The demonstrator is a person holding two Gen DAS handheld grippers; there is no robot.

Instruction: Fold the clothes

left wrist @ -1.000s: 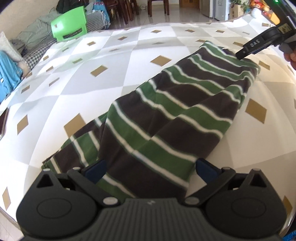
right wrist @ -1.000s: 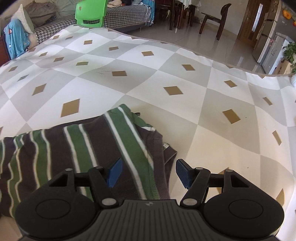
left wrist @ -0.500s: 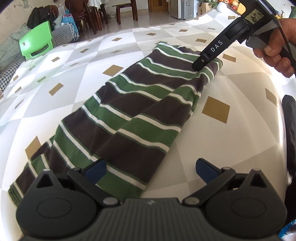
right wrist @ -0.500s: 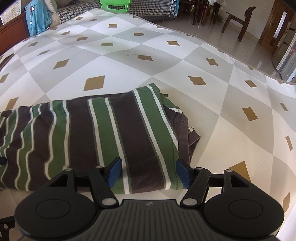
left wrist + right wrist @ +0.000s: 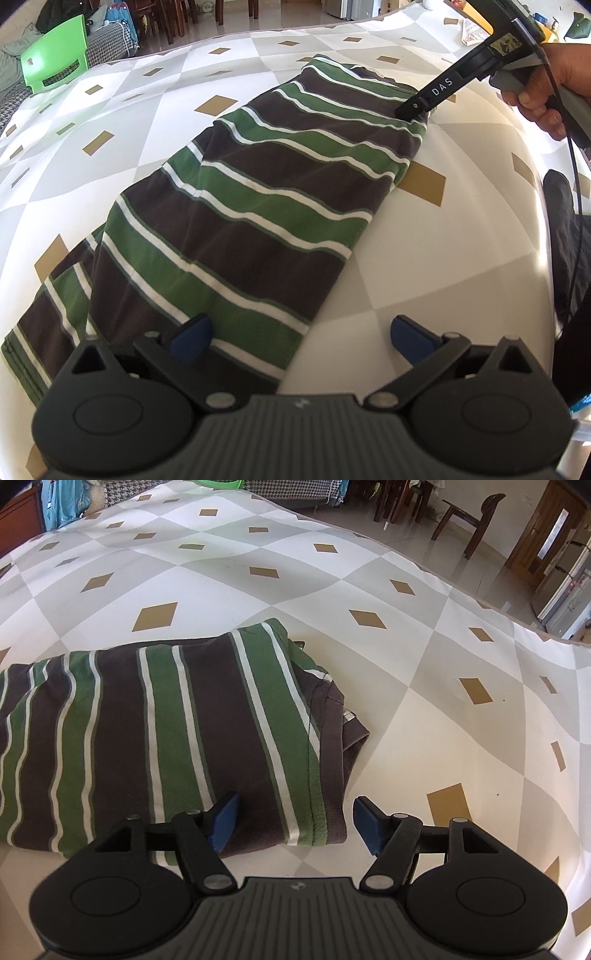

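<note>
Lying lengthwise on the white-and-grey diamond-patterned table (image 5: pixel 424 709) now, narrowed since a second ago, the green, brown and white striped knit shirt (image 5: pixel 266 206), with left hand-held gripper (image 5: pixel 301 338) and right hand-held gripper (image 5: pixel 295 825) both gaping, unloaded, straddling opposite ends, probably readying the next fold.

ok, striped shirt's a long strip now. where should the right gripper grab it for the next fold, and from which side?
Probably the near corner of the collar end. In the right wrist view the striped shirt lies flat, and the open right gripper already straddles that corner. Come in low from the near edge, one finger sliding under all layers. The left gripper, also open, sits at the opposite end's near edge.
</note>
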